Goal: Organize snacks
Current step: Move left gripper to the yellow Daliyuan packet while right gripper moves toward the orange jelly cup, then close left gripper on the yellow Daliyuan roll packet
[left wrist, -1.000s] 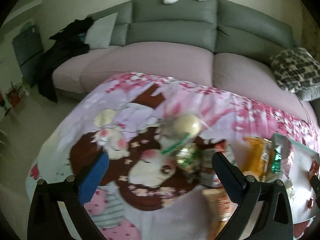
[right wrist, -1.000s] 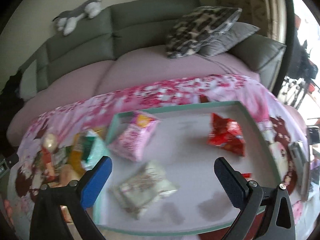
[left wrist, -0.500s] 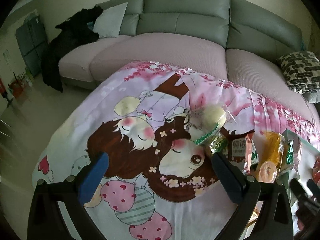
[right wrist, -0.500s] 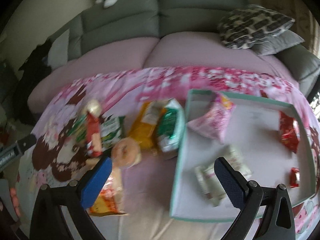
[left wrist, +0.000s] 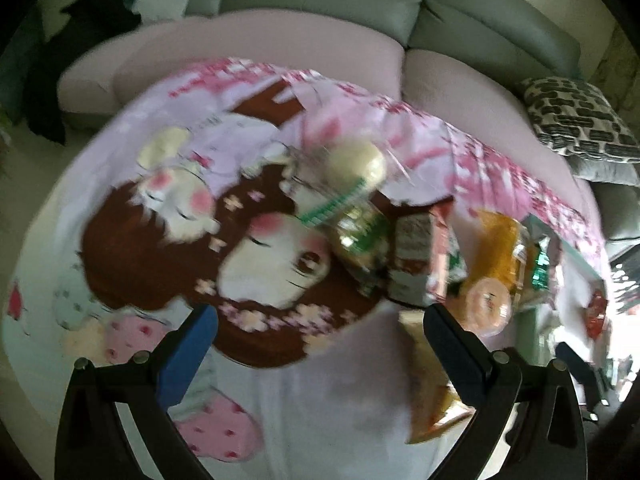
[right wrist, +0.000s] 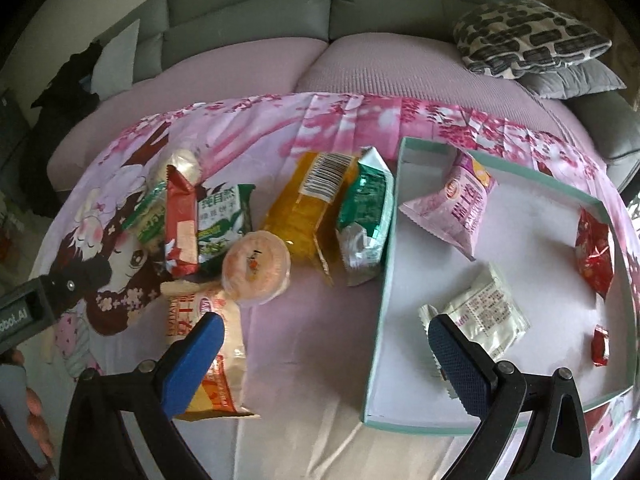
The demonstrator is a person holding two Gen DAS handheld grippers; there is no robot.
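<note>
Loose snacks lie heaped on the cartoon-print cloth: a yellow packet (right wrist: 316,204), a green-silver packet (right wrist: 366,216), a round orange cup (right wrist: 256,268), a red packet (right wrist: 180,224), a green-white packet (right wrist: 222,216), a cream bun (right wrist: 182,166) and a beige-orange packet (right wrist: 208,344). The teal-rimmed tray (right wrist: 385,280) on the right holds a pink packet (right wrist: 460,208), a white packet (right wrist: 480,312) and red sweets (right wrist: 594,252). My right gripper (right wrist: 324,322) hangs open and empty, between the pile and the tray. My left gripper (left wrist: 319,314) is open and empty, just in front of the bun (left wrist: 356,164) and green packet (left wrist: 360,236); that view is blurred.
A grey sofa with pink seat covers (right wrist: 320,64) runs behind the table, with patterned cushions (right wrist: 528,36) at the right and dark clothing (right wrist: 68,88) at the left. The left gripper's body (right wrist: 40,300) shows at the left edge of the right wrist view.
The right gripper has pulled back and swung left from over the tray, so the snack pile now fills the left half of its view. The left gripper has moved in towards the pile.
</note>
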